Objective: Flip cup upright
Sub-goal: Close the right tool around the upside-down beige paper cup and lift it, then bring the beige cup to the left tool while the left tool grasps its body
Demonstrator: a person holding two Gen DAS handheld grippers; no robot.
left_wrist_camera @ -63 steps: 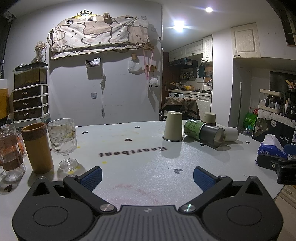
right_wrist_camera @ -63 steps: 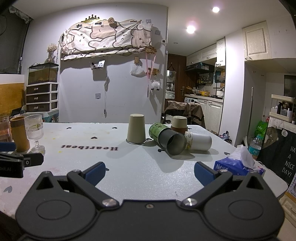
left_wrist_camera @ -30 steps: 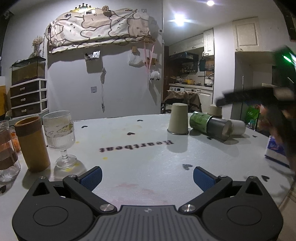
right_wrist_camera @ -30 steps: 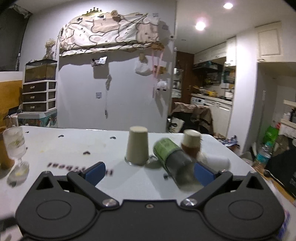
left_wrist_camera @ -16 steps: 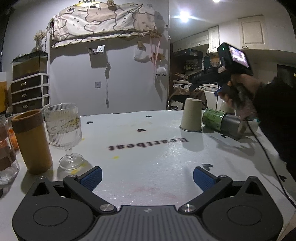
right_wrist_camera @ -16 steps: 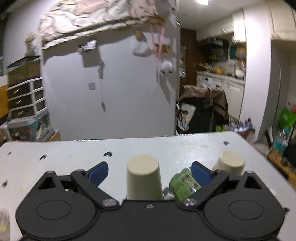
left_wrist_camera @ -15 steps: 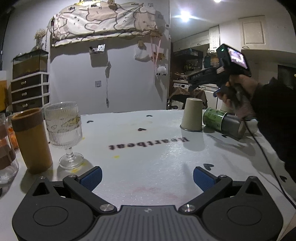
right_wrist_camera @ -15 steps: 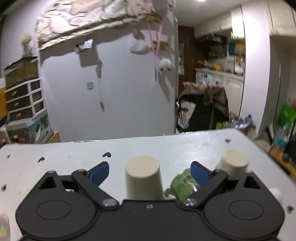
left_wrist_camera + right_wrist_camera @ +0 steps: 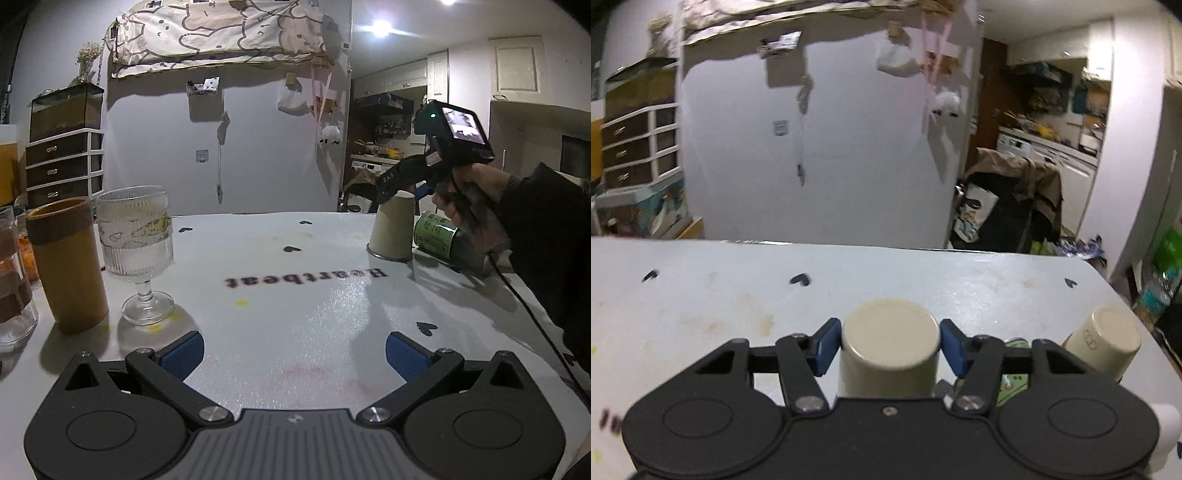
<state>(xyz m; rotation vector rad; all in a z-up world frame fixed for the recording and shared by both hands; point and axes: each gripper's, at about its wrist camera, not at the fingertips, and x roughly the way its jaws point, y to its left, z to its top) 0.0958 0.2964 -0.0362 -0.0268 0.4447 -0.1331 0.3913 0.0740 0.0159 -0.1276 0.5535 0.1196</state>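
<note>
A beige cup [image 9: 392,229] stands upside down on the white table [image 9: 295,295], far right in the left wrist view. In the right wrist view the cup [image 9: 890,347] sits between my right gripper's [image 9: 890,345] blue pads, which have closed in to its sides at the upturned base. The right gripper [image 9: 402,184] is seen from outside over the cup's top. My left gripper [image 9: 293,352] is open and empty, low over the near table.
A green can [image 9: 439,236] lies on its side right of the cup. Another upside-down cup [image 9: 1102,341] stands behind it. At left stand a ribbed stem glass [image 9: 136,243], a brown tumbler [image 9: 66,266] and a glass jar [image 9: 11,280].
My right gripper moved forward and down over the upside-down cup and its jaws closed in around the cup's top. The left gripper stayed in place.
</note>
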